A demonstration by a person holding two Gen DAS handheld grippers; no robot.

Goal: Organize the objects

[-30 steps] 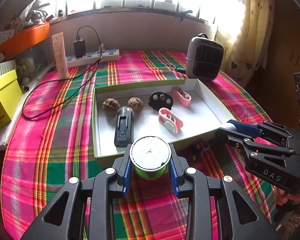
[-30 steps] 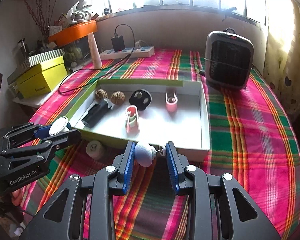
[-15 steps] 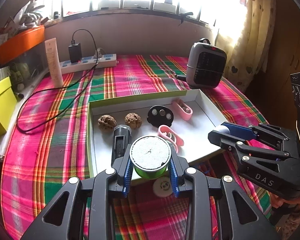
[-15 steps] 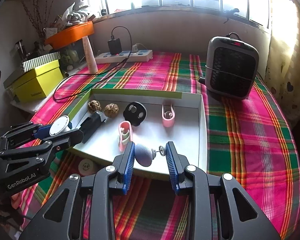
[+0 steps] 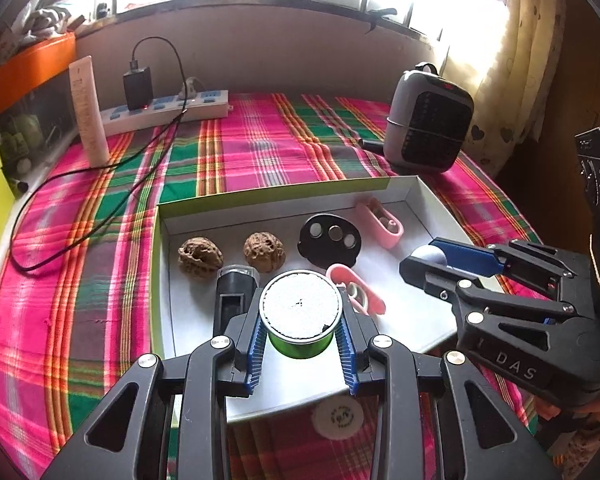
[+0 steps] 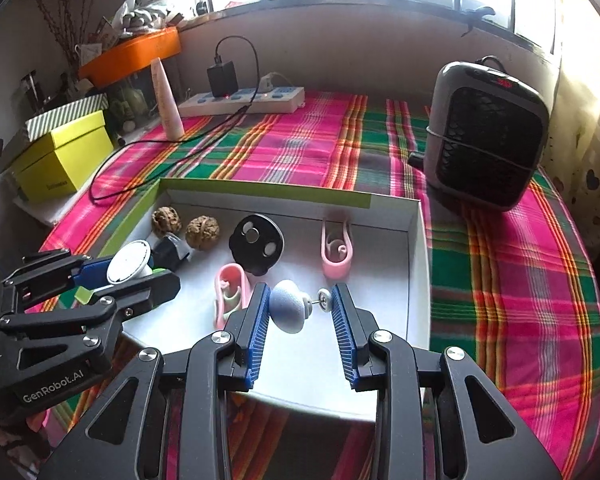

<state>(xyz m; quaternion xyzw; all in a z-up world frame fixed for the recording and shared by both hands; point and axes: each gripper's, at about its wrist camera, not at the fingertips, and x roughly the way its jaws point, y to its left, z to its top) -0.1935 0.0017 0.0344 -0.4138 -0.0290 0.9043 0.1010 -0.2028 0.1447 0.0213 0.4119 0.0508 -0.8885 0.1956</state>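
Note:
My left gripper is shut on a green round tin with a white lid, held above the near part of the white box. My right gripper is shut on a small blue-grey knob with a metal pin, over the box's near right part. In the left wrist view the right gripper shows at the right with the knob. The right wrist view has the left gripper and tin at the left. Inside the box lie two walnuts, a black device, a black disc and two pink clips.
A small grey heater stands behind the box at the right. A power strip with a charger, a black cable and a pale tube are at the back left, beside a yellow box. A white round cap lies on the plaid cloth.
Both grippers have moved forward over the box with their loads. The tin and the knob now hang above the box floor instead of before its near wall.

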